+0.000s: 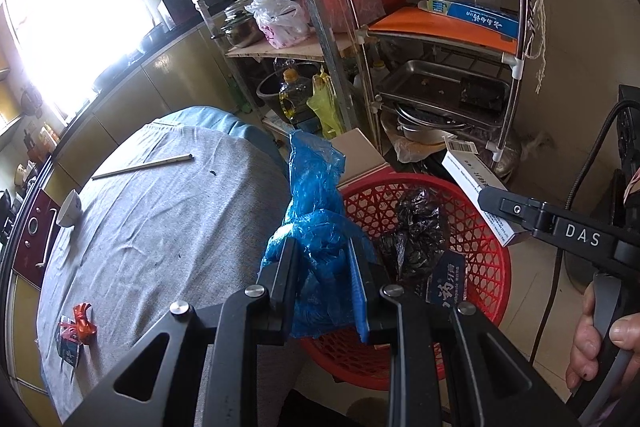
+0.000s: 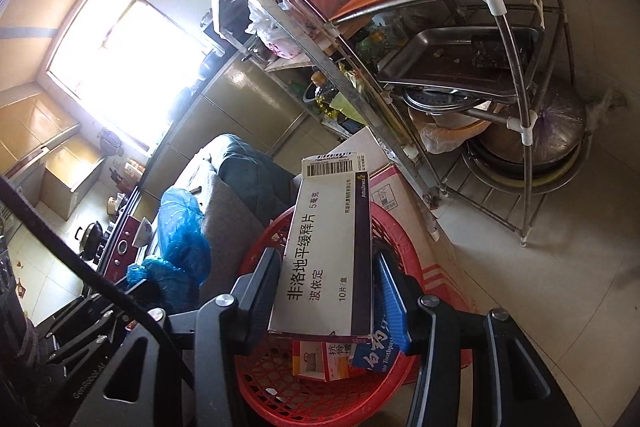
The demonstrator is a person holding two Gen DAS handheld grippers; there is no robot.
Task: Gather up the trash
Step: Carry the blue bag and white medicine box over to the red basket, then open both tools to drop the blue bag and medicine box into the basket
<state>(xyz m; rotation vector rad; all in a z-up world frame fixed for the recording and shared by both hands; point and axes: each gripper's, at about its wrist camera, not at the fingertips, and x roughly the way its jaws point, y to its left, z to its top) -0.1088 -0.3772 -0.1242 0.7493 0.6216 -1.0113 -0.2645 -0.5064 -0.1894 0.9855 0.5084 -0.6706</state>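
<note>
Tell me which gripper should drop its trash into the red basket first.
Right. The right gripper holds the white box directly above the red basket; the left gripper's blue bag hangs at its rim.

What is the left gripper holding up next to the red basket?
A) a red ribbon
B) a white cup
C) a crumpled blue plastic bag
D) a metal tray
C: the left gripper has its fingers closed on the crumpled blue plastic bag, held at the edge of the red basket, while the right gripper holds a white box.
</note>
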